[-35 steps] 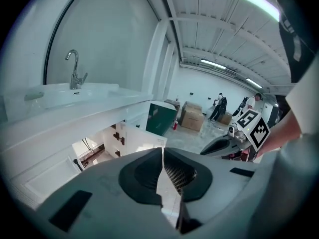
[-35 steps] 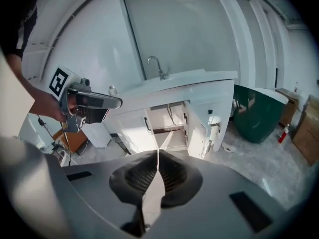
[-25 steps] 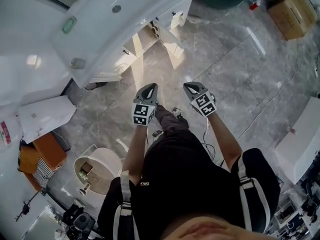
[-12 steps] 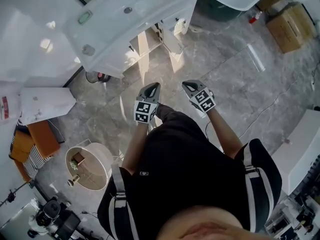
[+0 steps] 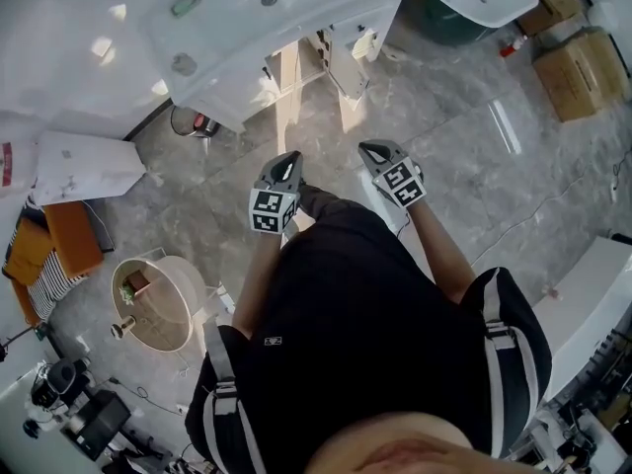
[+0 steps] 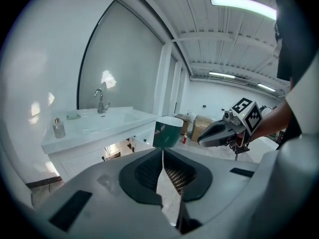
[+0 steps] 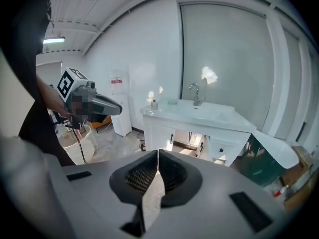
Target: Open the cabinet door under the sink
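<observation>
Facing the sink (image 5: 259, 23) by the wall at the floor's far edge, with the cabinet (image 7: 222, 150) under it and its shut door (image 7: 159, 136) well apart from both tools, so seemingly at the approach step. Holding left gripper (image 5: 288, 159) and right gripper (image 5: 372, 149) side by side, each with jaws pressed together on nothing; next calls for closing in, spreading one pair and taking the dark handle (image 7: 172, 139). Hard to tell whether the middle bay already stands open; cabinet foot hidden behind the right gripper's body.
</observation>
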